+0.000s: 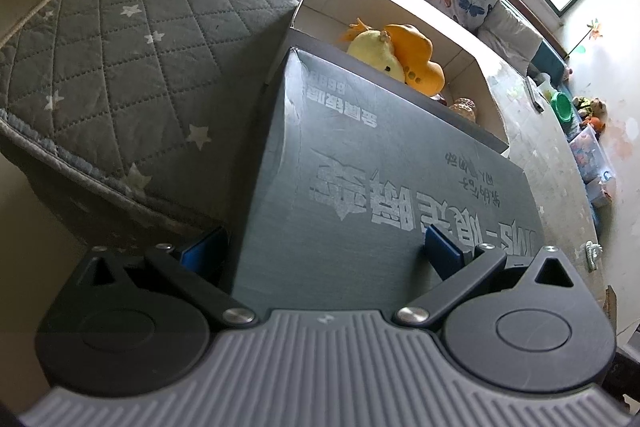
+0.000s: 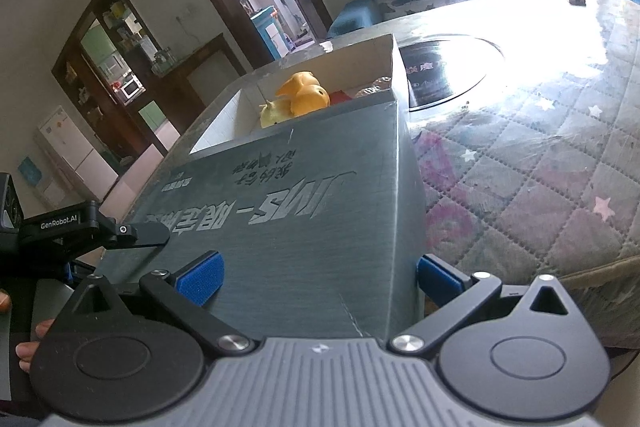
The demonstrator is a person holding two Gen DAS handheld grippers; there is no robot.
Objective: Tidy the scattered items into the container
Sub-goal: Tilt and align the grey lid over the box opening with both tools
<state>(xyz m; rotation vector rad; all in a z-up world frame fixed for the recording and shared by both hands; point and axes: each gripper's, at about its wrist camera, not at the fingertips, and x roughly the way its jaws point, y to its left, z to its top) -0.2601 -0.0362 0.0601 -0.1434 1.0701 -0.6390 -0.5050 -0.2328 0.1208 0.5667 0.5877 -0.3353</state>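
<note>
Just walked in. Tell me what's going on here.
A person holds a gripper in each hand at the near corners of a grey cardboard box on a quilted table. The left gripper and right gripper each straddle a corner, jaws open. Yellow and orange plush toys already lie inside.
</note>
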